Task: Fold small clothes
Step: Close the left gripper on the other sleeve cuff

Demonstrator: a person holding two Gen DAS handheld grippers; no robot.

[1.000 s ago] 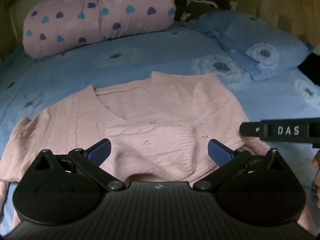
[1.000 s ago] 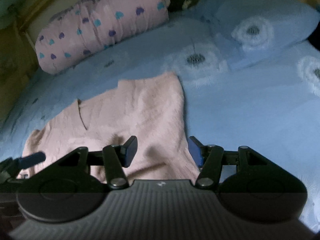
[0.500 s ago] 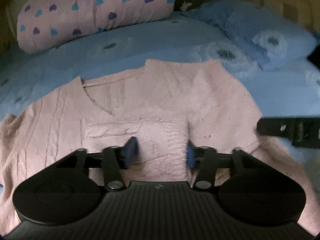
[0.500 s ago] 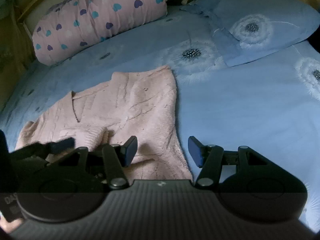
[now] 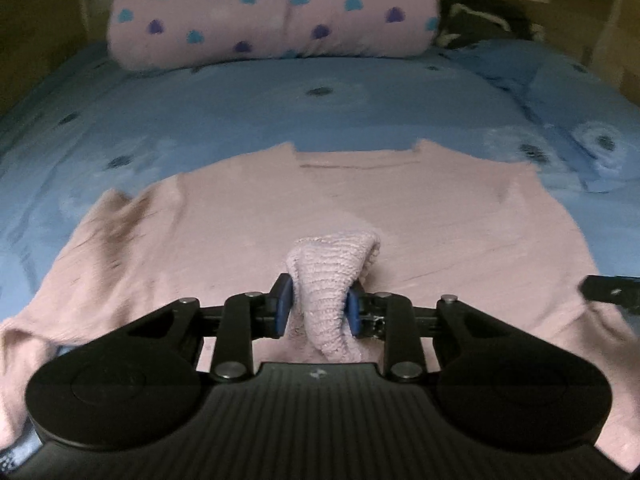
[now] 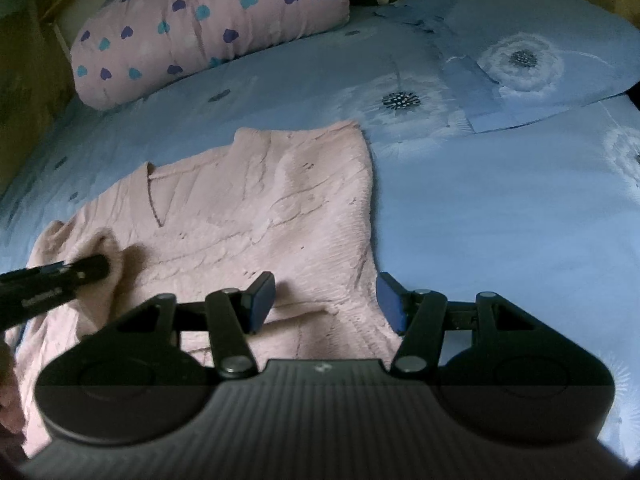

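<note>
Folding has barely begun, by the look of it. Between the closing jaws of the left gripper point(image 5: 319, 307) a bunched cuff point(image 5: 334, 276) of the pink sweater point(image 5: 440, 216) is pinched, the body spread flat on the blue bedsheet point(image 5: 280, 100) beyond them. Rightward, the right gripper point(image 6: 325, 300) stands half-open and empty, the sweater's side edge lying under its gap. Sleeves and body seem still to be folded in.
</note>
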